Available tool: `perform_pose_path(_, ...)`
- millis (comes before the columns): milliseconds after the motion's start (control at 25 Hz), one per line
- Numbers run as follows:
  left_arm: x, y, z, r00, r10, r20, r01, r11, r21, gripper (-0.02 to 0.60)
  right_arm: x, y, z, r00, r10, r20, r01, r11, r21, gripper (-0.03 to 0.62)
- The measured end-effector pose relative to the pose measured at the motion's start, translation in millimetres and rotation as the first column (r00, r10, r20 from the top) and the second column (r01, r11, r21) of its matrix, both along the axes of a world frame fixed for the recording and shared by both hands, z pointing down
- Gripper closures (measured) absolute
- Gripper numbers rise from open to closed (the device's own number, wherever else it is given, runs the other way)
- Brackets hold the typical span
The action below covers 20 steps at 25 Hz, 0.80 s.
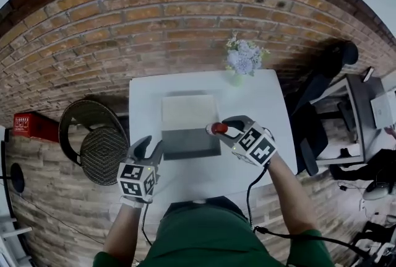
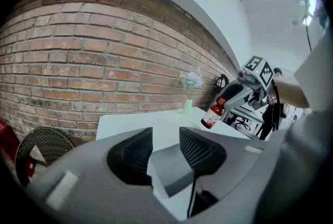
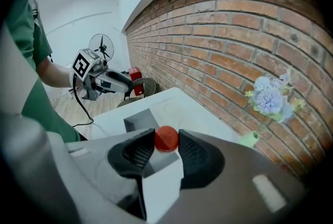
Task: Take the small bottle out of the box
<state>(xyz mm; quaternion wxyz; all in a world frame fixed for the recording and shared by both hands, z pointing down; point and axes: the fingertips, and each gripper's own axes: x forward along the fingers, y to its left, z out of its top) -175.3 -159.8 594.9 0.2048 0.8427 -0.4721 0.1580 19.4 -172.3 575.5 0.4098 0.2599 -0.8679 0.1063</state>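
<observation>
The small bottle (image 2: 212,115), with a red cap (image 1: 217,129) and a white label, hangs tilted in the air over the right side of the box. My right gripper (image 1: 221,129) is shut on that cap (image 3: 166,139), and the right gripper view shows the pads pressing it from both sides. The grey box (image 1: 190,144) lies open on the white table (image 1: 260,111) with its pale lid (image 1: 189,109) folded back. My left gripper (image 1: 150,148) stands at the box's near left corner. Its jaws are apart, and a grey box wall (image 2: 174,163) shows in the gap.
A small vase of pale flowers (image 1: 244,59) stands at the table's far edge by the brick wall. A round wicker chair (image 1: 99,139) and a red crate (image 1: 34,125) are to the left. An office chair and desk (image 1: 346,111) stand to the right.
</observation>
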Motion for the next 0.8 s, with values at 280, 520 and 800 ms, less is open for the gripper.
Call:
perform_pose_path(280, 14.9, -6.5, -24.1, 0.999, -0.051, 0.012, 0.050, 0.995, 0.087, 0.426, 54.9, -12.3, 0.3, 0.998, 0.055, -0.031, -0.056, 0.998, -0.011, 0.448)
perform_pose_path(520, 23.6, -2.6, -34.2, 0.995, -0.099, 0.019, 0.096, 0.988, 0.119, 0.434, 107.2, -18.9, 14.0, 0.993, 0.103, -0.063, -0.105, 0.994, -0.039, 0.448)
perform_pose_path(800, 38.8, 7.4, -35.1, 0.991, -0.131, 0.037, 0.126, 0.986, 0.108, 0.436, 171.3, -30.1, 38.2, 0.979, 0.188, -0.085, -0.194, 0.978, -0.072, 0.448)
